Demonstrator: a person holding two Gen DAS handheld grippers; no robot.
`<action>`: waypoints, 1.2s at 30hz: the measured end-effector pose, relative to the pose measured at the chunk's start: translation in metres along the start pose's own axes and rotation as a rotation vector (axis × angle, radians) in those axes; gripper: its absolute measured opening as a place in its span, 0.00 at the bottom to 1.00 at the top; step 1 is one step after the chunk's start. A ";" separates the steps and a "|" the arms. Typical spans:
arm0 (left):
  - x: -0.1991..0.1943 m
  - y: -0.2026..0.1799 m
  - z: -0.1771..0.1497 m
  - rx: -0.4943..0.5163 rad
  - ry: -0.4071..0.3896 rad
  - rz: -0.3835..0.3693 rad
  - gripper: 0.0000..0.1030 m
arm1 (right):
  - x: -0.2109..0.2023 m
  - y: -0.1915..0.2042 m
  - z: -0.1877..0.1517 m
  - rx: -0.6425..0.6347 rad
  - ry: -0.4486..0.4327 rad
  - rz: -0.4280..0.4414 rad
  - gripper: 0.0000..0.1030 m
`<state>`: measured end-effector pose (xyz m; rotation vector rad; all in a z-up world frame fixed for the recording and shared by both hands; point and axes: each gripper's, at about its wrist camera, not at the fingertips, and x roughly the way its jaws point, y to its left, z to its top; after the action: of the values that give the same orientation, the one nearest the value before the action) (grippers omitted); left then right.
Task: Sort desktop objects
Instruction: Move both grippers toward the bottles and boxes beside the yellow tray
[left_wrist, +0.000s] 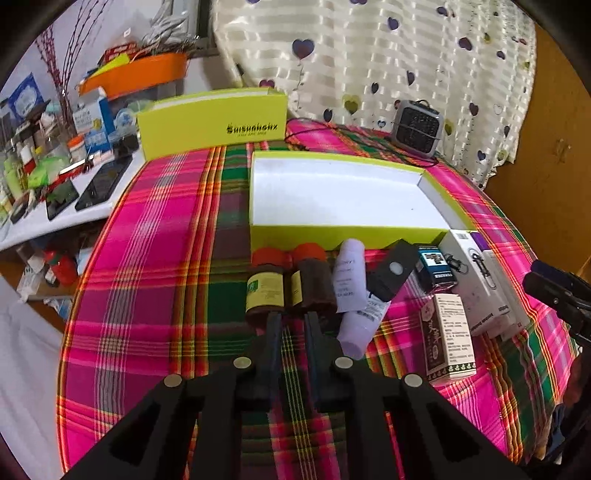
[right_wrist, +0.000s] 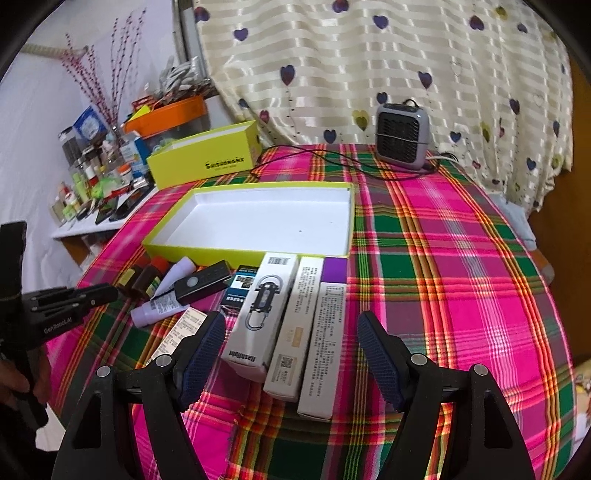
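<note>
Shelf clutter (left_wrist: 40, 158) too small to identify; carton print (right_wrist: 325, 332) illegible

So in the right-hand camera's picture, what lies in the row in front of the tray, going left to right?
Brown bottles → white tube → black gadget → small blue box → flashlight box → slim white box → purple-topped box.

Behind my work area I see a small grey heater (right_wrist: 402, 136) with its black cable (right_wrist: 295, 155) trailing over the plaid cloth (right_wrist: 461, 258), a heart-patterned curtain (right_wrist: 369, 62), and at left a cluttered shelf (right_wrist: 81, 229) holding an orange tub (right_wrist: 166, 114).
</note>
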<state>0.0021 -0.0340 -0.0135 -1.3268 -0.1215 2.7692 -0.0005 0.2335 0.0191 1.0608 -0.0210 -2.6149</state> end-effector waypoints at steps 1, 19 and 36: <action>0.001 0.001 0.000 -0.008 0.007 -0.003 0.13 | 0.000 -0.001 0.000 0.006 -0.001 -0.005 0.73; 0.003 0.019 0.014 -0.080 -0.036 -0.033 0.29 | 0.021 -0.026 -0.008 0.087 0.102 -0.055 0.47; 0.034 0.030 0.020 -0.112 0.026 -0.040 0.32 | 0.039 -0.034 -0.004 0.091 0.160 -0.046 0.36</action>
<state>-0.0354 -0.0617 -0.0307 -1.3684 -0.3020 2.7477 -0.0337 0.2549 -0.0146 1.3143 -0.0807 -2.5825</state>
